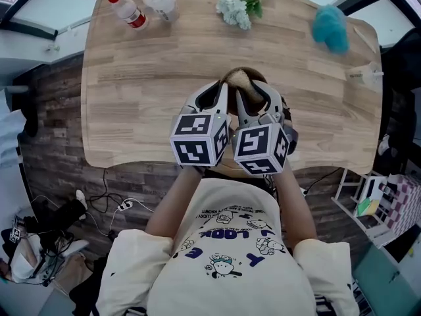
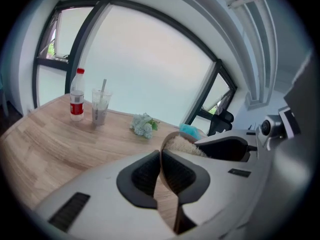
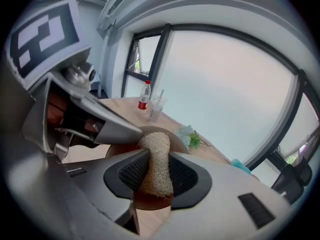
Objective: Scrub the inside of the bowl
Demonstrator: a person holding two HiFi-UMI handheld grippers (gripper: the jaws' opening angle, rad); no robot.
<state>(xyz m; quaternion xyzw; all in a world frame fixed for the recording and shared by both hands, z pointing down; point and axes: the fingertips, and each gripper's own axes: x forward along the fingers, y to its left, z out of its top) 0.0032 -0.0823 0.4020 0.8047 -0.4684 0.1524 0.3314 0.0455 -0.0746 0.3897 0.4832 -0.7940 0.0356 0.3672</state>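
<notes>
A brown bowl (image 1: 230, 77) is held up over the front edge of the wooden table (image 1: 131, 97), tilted, with both grippers close together at it. My left gripper (image 1: 220, 96) is shut on the bowl's thin rim (image 2: 161, 184), which runs between its two pads. My right gripper (image 1: 254, 99) is shut on a tan loofah sponge (image 3: 157, 156). The sponge's far end reaches into the bowl's dark inside (image 3: 150, 201). In the left gripper view, the sponge (image 2: 181, 145) shows inside the bowl behind the jaws of the left gripper (image 2: 161, 166). Most of the bowl is hidden by the grippers in the head view.
At the table's far edge stand a water bottle (image 1: 128, 10) and a plastic cup with a straw (image 1: 161, 0). A bunch of pale flowers (image 1: 235, 8) and a blue fluffy thing (image 1: 331, 28) lie there too. Cables lie on the floor at left; a small rack (image 1: 375, 203) stands at right.
</notes>
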